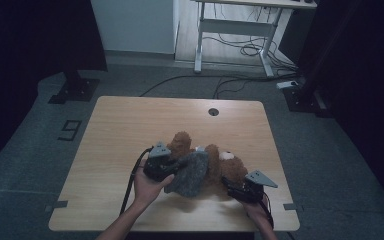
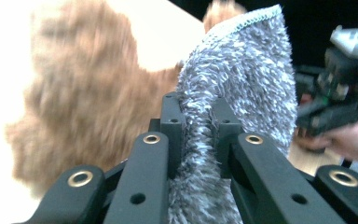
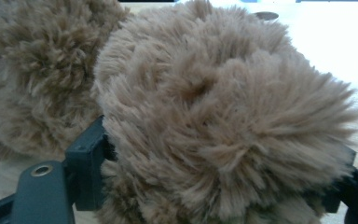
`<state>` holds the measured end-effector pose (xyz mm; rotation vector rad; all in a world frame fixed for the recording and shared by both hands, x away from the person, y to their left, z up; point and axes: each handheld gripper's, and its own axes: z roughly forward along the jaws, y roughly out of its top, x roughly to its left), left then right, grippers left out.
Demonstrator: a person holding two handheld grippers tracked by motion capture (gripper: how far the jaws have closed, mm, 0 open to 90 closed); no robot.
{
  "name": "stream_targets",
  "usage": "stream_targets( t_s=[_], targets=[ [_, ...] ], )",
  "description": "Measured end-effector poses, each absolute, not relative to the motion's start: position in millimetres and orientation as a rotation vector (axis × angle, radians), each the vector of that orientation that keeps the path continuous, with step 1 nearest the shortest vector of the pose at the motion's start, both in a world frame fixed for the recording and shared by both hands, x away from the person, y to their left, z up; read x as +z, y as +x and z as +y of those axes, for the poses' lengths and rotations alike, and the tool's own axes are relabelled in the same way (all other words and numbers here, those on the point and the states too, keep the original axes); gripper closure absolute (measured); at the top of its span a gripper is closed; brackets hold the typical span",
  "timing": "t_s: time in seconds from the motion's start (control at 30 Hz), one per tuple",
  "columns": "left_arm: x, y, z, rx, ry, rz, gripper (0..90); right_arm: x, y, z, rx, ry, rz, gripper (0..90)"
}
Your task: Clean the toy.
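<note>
A brown teddy bear (image 1: 232, 167) lies on the wooden table (image 1: 130, 125) near the front edge. A grey fluffy cloth (image 1: 190, 175) drapes over its middle. My left gripper (image 1: 176, 169) is shut on the cloth; in the left gripper view the cloth (image 2: 242, 79) is pinched between the jaws of my left gripper (image 2: 198, 112) and rises above them, with the bear (image 2: 84, 102) blurred behind. My right gripper (image 1: 228, 181) sits at the bear's right end. In the right gripper view a round furry part of the bear (image 3: 214, 93) bulges between the jaws of my right gripper (image 3: 219, 154), with fur against both.
The table has a round cable hole (image 1: 213, 111) near its far edge. On the floor beyond stand a white desk frame (image 1: 235, 30), loose cables (image 1: 230, 82) and a black stand base (image 1: 75, 90). A "9" mark (image 1: 70, 130) is on the floor at the left.
</note>
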<state>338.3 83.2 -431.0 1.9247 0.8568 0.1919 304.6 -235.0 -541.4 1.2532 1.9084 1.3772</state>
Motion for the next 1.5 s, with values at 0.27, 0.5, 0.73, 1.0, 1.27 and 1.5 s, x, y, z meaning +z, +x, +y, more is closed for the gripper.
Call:
stream_targets(
  t_s=[0.27,0.5,0.73,1.0,1.27,1.5],
  targets=[
    [-414.0,374.2,36.8,0.185,1.954,0.865,78.6,-544.0,299.7,-233.3,1.362,1.199,1.892,24.0],
    [-448.3,378.9,-7.4,0.148,2.12,0.857,78.4,-543.8,297.0,-232.2,1.324,1.171,1.91,24.1],
    [-441.8,373.8,30.6,0.282,2.102,0.891,78.4,-542.3,295.7,-230.5,1.295,1.169,1.916,24.4],
    [-448.1,372.8,105.0,0.342,2.068,1.021,78.2,-541.5,292.6,-231.0,1.283,1.179,1.926,24.2],
    [-472.9,357.6,135.6,0.206,2.04,1.034,78.2,-540.5,284.6,-233.1,1.271,1.164,1.949,22.9],
    [-493.1,338.7,114.9,0.136,2.088,0.979,78.6,-538.8,280.1,-233.5,1.259,1.158,1.991,23.4]
  ],
)
